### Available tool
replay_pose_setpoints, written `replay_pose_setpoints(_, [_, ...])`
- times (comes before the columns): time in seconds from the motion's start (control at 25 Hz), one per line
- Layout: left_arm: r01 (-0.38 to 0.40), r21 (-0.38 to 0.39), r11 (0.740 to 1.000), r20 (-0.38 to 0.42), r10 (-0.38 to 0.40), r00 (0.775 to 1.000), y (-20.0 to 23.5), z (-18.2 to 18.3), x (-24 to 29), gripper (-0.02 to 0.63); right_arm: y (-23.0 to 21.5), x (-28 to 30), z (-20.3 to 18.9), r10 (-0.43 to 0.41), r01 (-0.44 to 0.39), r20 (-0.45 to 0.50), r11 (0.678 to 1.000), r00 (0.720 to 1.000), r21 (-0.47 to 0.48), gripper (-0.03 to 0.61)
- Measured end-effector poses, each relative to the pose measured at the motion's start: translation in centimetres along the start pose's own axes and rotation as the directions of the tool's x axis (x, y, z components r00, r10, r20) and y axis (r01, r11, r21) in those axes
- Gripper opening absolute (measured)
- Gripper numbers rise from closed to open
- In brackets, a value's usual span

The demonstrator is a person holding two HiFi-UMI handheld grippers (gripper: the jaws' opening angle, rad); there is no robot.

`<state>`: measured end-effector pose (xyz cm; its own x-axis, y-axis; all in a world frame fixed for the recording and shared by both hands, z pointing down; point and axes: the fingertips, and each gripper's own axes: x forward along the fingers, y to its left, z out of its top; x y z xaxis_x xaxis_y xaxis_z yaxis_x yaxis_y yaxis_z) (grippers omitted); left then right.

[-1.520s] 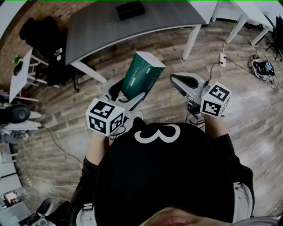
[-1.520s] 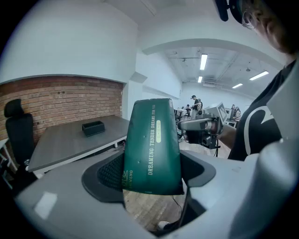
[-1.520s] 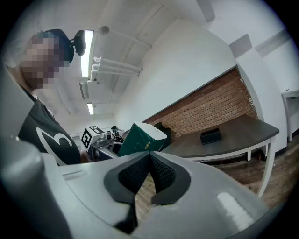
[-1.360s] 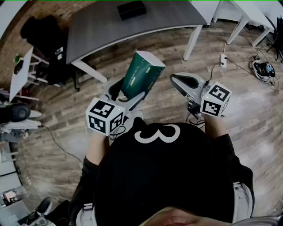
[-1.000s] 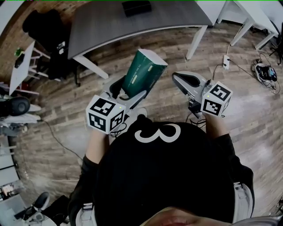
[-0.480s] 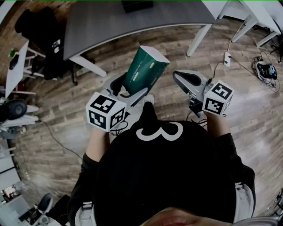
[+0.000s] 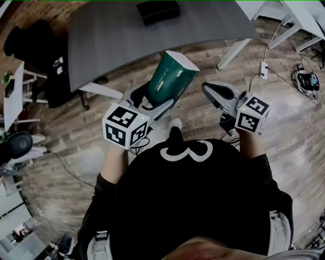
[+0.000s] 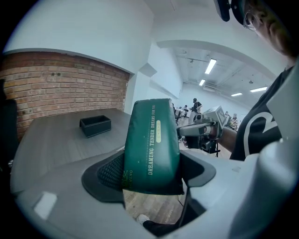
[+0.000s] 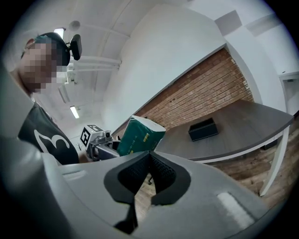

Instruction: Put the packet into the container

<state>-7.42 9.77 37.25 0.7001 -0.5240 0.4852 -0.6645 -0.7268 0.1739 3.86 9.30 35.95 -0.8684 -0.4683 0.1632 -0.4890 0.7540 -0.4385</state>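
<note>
Holding packet (image 7: 171, 76) clamped in left tongs (image 7: 151, 101); right tongs (image 7: 216, 91) closed, empty. Keep grip firm, reach across worktop (image 7: 111, 35), lower packet end-first into black container (image 7: 158, 11).

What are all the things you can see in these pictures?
packet: one, dark green, up in the air, clamped in the left tool
container: one, black, on the far part of the table
table: one, grey top with white legs, in front of the person
power strip: one, white, on the floor at the right
floor: one, brown wood planks, underneath everything
brick wall: one, red-brown, behind the table
left tool: one, grey with black pads, shut on the packet
right tool: one, grey with black pads, shut and empty, right of the packet
marker cubes: two, black and white, one on each tool
shirt: one, black with a white 3, on the person
</note>
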Motion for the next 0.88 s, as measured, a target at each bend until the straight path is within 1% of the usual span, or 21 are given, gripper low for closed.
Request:
replay_pose_setpoints(0.24, [0.031,0.018,0.999,-0.004,-0.031,1.0,7.0,2.6,1.8,0.377,-3.9,5.0,3.0,-0.053,0.053,0.008,0.998,0.999,0.02,0.002])
replay_pose_setpoints(0.32, [0.04,0.039,0.998,-0.005,-0.04,0.999,8.8,3.6,2.3,0.377,-4.7,6.5,4.1,-0.065,0.065,0.014,0.998,0.998,0.019,0.002])
replay_pose_setpoints(0.4, [0.044,0.065,0.997,-0.006,-0.044,0.999,9.6,4.3,2.8,0.377,-5.3,7.2,4.5,-0.075,0.074,0.019,0.997,0.997,0.017,0.002])
replay_pose_setpoints(0.6, [0.046,0.095,0.994,-0.002,-0.046,0.999,10.0,4.6,3.9,0.377,-6.2,7.3,3.8,-0.083,0.082,0.029,0.996,0.996,0.022,0.002])
replay_pose_setpoints(0.88, [0.05,0.082,0.995,-0.017,-0.049,0.999,12.7,6.0,6.3,0.377,-9.3,9.2,5.6,-0.075,0.074,0.027,0.997,0.997,0.034,0.002])
